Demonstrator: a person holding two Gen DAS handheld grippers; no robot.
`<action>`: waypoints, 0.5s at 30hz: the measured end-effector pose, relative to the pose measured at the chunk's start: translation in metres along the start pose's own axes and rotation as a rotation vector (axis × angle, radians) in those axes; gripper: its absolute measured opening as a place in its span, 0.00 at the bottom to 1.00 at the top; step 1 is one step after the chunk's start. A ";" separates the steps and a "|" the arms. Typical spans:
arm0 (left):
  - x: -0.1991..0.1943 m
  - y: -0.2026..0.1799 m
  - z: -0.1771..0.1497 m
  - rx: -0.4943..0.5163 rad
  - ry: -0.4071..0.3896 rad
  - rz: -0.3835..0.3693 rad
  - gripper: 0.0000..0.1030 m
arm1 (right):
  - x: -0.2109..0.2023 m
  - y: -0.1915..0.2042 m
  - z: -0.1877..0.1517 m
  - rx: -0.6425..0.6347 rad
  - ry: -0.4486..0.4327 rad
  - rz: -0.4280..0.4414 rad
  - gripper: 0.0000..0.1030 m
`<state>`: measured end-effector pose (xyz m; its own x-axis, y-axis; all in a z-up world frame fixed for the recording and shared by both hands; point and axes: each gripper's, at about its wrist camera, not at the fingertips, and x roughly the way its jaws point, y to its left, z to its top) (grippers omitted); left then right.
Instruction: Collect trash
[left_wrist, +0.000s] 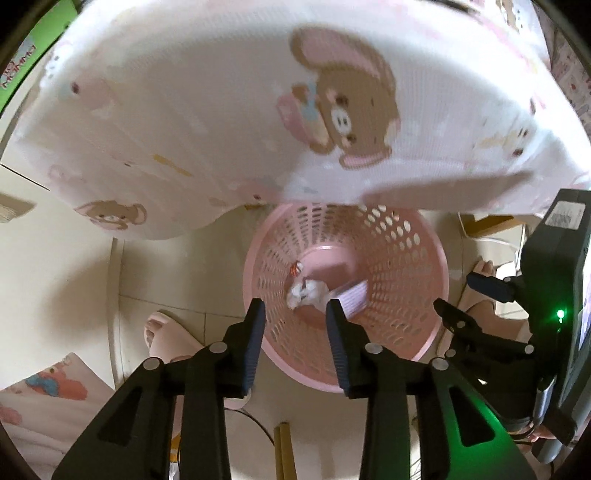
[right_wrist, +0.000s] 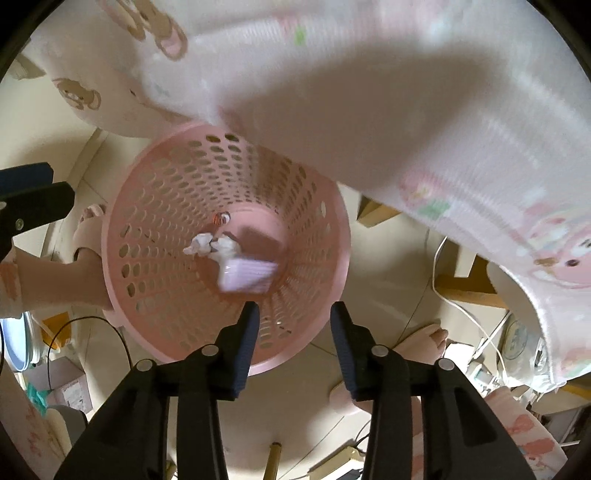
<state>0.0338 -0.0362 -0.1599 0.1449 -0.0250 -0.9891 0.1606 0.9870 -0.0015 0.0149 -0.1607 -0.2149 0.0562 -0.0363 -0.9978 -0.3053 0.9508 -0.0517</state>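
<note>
A pink perforated trash basket stands on the floor below both grippers; it also shows in the right wrist view. Inside lie crumpled white paper, a pale lilac box-like piece and a small red-and-white wrapper. The right wrist view shows the same paper, lilac piece and wrapper. My left gripper is open and empty above the basket's near rim. My right gripper is open and empty above the rim; it shows at the right of the left wrist view.
A white cloth with bear prints hangs over a table edge just above the basket, also in the right wrist view. The person's bare feet stand beside the basket. Cables, boxes and clutter lie on the floor at right.
</note>
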 end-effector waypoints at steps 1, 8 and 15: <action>-0.003 0.001 0.001 -0.006 -0.015 0.000 0.34 | -0.005 0.000 0.000 0.000 -0.016 0.000 0.41; -0.043 0.013 0.004 -0.029 -0.172 0.014 0.37 | -0.061 0.003 0.000 0.034 -0.216 0.052 0.41; -0.090 0.023 0.005 -0.053 -0.386 -0.029 0.42 | -0.124 -0.005 -0.007 0.058 -0.456 0.085 0.46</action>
<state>0.0297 -0.0122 -0.0701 0.4995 -0.1008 -0.8604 0.1208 0.9916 -0.0460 0.0029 -0.1633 -0.0909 0.4491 0.1693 -0.8773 -0.2738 0.9607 0.0452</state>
